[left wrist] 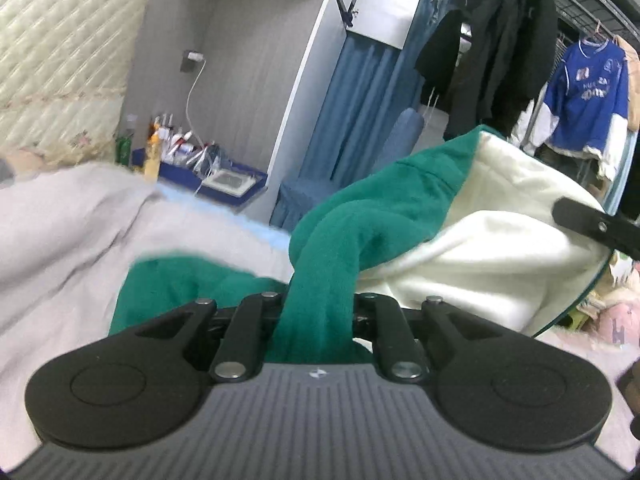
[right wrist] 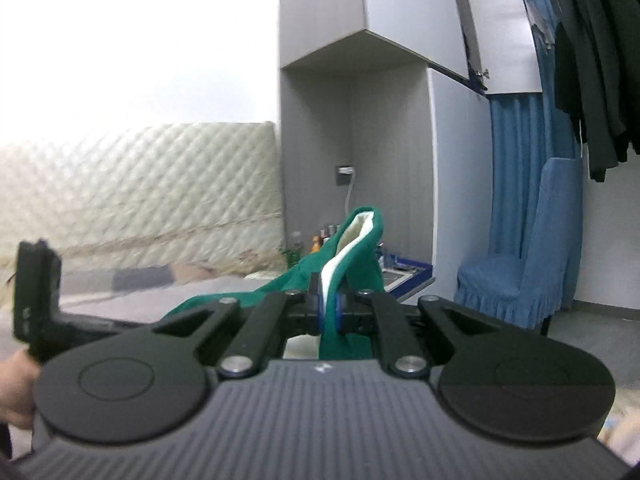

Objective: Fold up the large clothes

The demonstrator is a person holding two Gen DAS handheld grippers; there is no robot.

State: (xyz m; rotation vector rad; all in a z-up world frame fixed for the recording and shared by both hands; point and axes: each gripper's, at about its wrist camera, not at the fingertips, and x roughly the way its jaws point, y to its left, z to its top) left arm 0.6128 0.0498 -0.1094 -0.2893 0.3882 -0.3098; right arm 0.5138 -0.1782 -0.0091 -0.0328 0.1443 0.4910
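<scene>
A large green garment [left wrist: 360,216] with a cream fleece lining [left wrist: 492,232] is lifted off the bed. My left gripper [left wrist: 316,312] is shut on a thick bunched fold of the green cloth, which rises from the jaws and drapes to the right. In the right wrist view my right gripper [right wrist: 330,308] is shut on a thin edge of the same garment [right wrist: 356,248], green outside and cream inside, standing up from the jaws. The other gripper's black finger [left wrist: 592,226] shows at the right edge of the left view. The fingertips of both grippers are hidden by cloth.
A pale grey-pink bed sheet [left wrist: 80,232] lies below. A quilted cream headboard [right wrist: 140,188] stands behind. A blue tray with bottles [left wrist: 200,168] sits in a grey cabinet niche. A blue covered chair [right wrist: 520,264] and hanging clothes [left wrist: 584,96] are at the right. A hand [right wrist: 16,388] holds the other gripper.
</scene>
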